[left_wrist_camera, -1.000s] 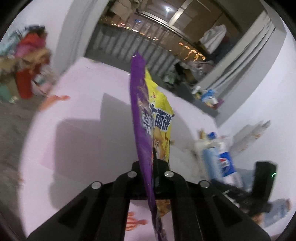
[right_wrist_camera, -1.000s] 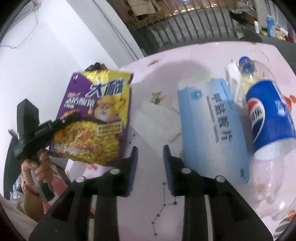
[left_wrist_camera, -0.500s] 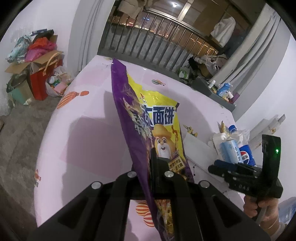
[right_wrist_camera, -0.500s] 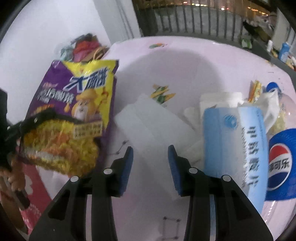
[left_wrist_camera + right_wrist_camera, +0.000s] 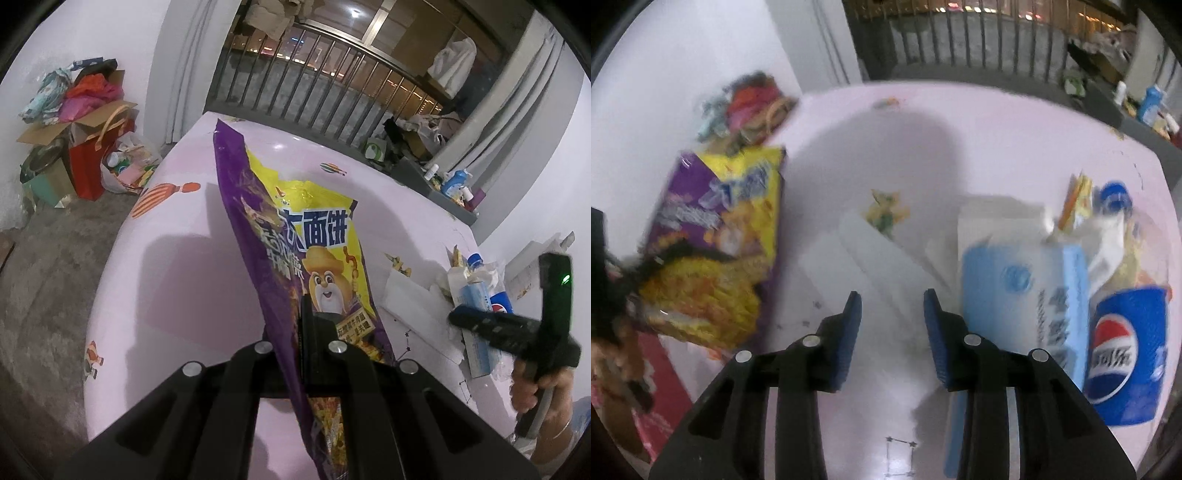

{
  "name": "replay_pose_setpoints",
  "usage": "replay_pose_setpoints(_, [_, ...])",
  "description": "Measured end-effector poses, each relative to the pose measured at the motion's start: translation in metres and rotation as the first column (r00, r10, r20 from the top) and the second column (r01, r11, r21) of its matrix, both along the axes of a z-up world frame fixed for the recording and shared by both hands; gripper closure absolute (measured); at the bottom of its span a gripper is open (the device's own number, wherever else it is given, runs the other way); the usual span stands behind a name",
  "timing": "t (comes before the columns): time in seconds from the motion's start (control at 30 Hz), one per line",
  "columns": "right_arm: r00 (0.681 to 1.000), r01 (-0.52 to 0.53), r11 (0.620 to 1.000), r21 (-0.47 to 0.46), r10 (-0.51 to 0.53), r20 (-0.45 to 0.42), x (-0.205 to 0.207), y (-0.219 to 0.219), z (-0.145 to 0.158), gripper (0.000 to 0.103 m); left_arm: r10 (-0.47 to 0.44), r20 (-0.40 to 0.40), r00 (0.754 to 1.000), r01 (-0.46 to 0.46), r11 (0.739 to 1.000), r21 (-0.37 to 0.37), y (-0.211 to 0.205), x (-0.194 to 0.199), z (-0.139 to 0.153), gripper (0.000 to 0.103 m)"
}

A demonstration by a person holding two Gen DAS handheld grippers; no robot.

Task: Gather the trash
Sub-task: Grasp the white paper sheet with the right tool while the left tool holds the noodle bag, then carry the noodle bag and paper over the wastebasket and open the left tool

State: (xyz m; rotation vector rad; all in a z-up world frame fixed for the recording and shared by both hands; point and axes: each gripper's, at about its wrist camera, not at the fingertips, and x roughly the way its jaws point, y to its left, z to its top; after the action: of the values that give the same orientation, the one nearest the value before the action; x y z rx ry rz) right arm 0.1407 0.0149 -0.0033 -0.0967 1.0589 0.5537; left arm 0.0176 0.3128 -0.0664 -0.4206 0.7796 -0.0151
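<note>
My left gripper (image 5: pixel 295 332) is clamped on the purple-and-yellow noodle packet (image 5: pixel 314 258), holding it up on edge above the pink table (image 5: pixel 177 266), so that's one piece of trash in hand, not yet dropped anywhere; I can't pick out a bin in either view, only a heap of boxes and bags (image 5: pixel 81 147) on the floor past the table's far corner. My right gripper (image 5: pixel 892 314) hangs released, blue pads (image 5: pixel 849 332) apart with nothing between them, over the white tissue sheets (image 5: pixel 871 254) lying flat on the table. Just to the right of those sits the light blue tissue box (image 5: pixel 1023 295), and hard against it the Pepsi bottle (image 5: pixel 1123 350) with crumpled wrappers (image 5: pixel 1078 199) bunched beside its blue cap. The right view is smeared with motion, so fine detail is lost. By my reckoning this job is early: one packet lifted, while the sheets, box, bottle and wrappers all wait on the table. The tissue sheets look like the nearest pick for my free right side.
</note>
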Motion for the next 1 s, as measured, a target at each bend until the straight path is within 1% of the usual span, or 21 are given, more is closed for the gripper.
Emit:
replay_pose_setpoints(0.07, [0.998, -0.066, 0.997, 0.031, 0.065, 0.022, -0.003, 0.008, 0.014, 0.065, 0.005, -0.005, 1.0, -0.005, 1.0, 0.004, 0.002, 0.0, 0.001, 0.102])
replay_pose_setpoints(0.13, [0.991, -0.132, 0.991, 0.015, 0.132, 0.029, -0.004, 0.021, 0.019, 0.056, 0.013, -0.012, 1.0, -0.012, 1.0, 0.011, 0.004, 0.0, 0.002, 0.102])
replay_pose_setpoints(0.17, [0.983, -0.183, 0.983, -0.02, 0.183, 0.013, -0.002, 0.034, 0.017, 0.056, 0.02, -0.014, 1.0, -0.02, 1.0, 0.014, 0.006, 0.0, 0.003, 0.102])
replay_pose_setpoints(0.23, [0.97, -0.244, 0.965, -0.093, 0.244, -0.014, 0.002, 0.05, 0.007, 0.056, 0.032, -0.015, 0.999, -0.032, 0.999, 0.014, 0.007, -0.002, 0.004, 0.102])
replay_pose_setpoints(0.3, [0.956, -0.293, 0.944, -0.155, 0.29, -0.041, 0.004, 0.059, -0.004, 0.056, 0.046, -0.012, 0.999, -0.045, 0.999, 0.017, 0.007, -0.005, 0.005, 0.102])
replay_pose_setpoints(0.4, [0.942, -0.337, 0.915, -0.22, 0.325, -0.087, 0.013, 0.072, -0.02, 0.057, 0.056, -0.015, 0.998, -0.056, 0.998, 0.017, 0.007, -0.009, 0.004, 0.102])
replay_pose_setpoints(0.43, [0.938, -0.345, 0.907, -0.24, 0.328, -0.109, 0.016, 0.074, -0.027, 0.061, 0.058, -0.015, 0.998, -0.058, 0.998, 0.017, 0.007, -0.01, 0.003, 0.102])
replay_pose_setpoints(0.47, [0.938, -0.347, 0.902, -0.257, 0.326, -0.12, 0.019, 0.074, -0.032, 0.062, 0.06, -0.015, 0.998, -0.06, 0.998, 0.017, 0.008, -0.01, 0.003, 0.102])
replay_pose_setpoints(0.5, [0.938, -0.346, 0.898, -0.271, 0.334, -0.094, 0.018, 0.075, -0.032, 0.065, 0.063, -0.015, 0.998, -0.063, 0.998, 0.017, 0.008, -0.011, 0.003, 0.102])
replay_pose_setpoints(0.53, [0.937, -0.349, 0.893, -0.284, 0.337, -0.09, 0.017, 0.075, -0.032, 0.073, 0.065, -0.012, 0.998, -0.065, 0.998, 0.017, 0.008, -0.011, 0.003, 0.102])
replay_pose_setpoints(0.57, [0.941, -0.339, 0.896, -0.287, 0.328, -0.086, 0.018, 0.074, -0.031, 0.081, 0.067, -0.009, 0.998, -0.067, 0.998, 0.016, 0.009, -0.012, 0.003, 0.102])
replay_pose_setpoints(0.6, [0.945, -0.327, 0.901, -0.284, 0.316, -0.088, 0.018, 0.072, -0.031, 0.098, 0.069, -0.007, 0.998, -0.069, 0.998, 0.015, 0.009, -0.012, 0.003, 0.102])
replay_pose_setpoints(0.63, [0.946, -0.323, 0.907, -0.269, 0.308, -0.098, 0.02, 0.069, -0.03, 0.102, 0.07, -0.004, 0.998, -0.069, 0.997, 0.013, 0.008, -0.013, 0.004, 0.102])
replay_pose_setpoints(0.67, [0.949, -0.314, 0.919, -0.238, 0.296, -0.11, 0.021, 0.065, -0.029, 0.102, 0.069, 0.001, 0.998, -0.069, 0.998, 0.012, 0.007, -0.013, 0.005, 0.102])
replay_pose_setpoints(0.77, [0.964, -0.263, 0.95, -0.168, 0.254, -0.076, 0.023, 0.048, -0.017, 0.103, 0.061, 0.021, 0.998, -0.061, 0.998, 0.011, 0.007, -0.015, 0.009, 0.102])
replay_pose_setpoints(0.9, [0.986, -0.163, 0.987, 0.009, 0.163, -0.017, 0.035, 0.021, 0.017, 0.103, 0.044, 0.074, 0.996, -0.045, 0.999, 0.017, 0.004, -0.02, 0.022, 0.102])
replay_pose_setpoints(0.93, [0.99, -0.138, 0.988, 0.069, 0.138, 0.005, 0.035, 0.011, 0.029, 0.103, 0.041, 0.089, 0.995, -0.043, 0.999, 0.021, 0.003, -0.022, 0.026, 0.102])
replay_pose_setpoints(1.0, [0.995, -0.096, 0.985, 0.146, 0.092, 0.031, 0.036, -0.007, 0.045, 0.103, 0.033, 0.116, 0.993, -0.035, 0.999, 0.017, 0.001, -0.023, 0.034, 0.103])
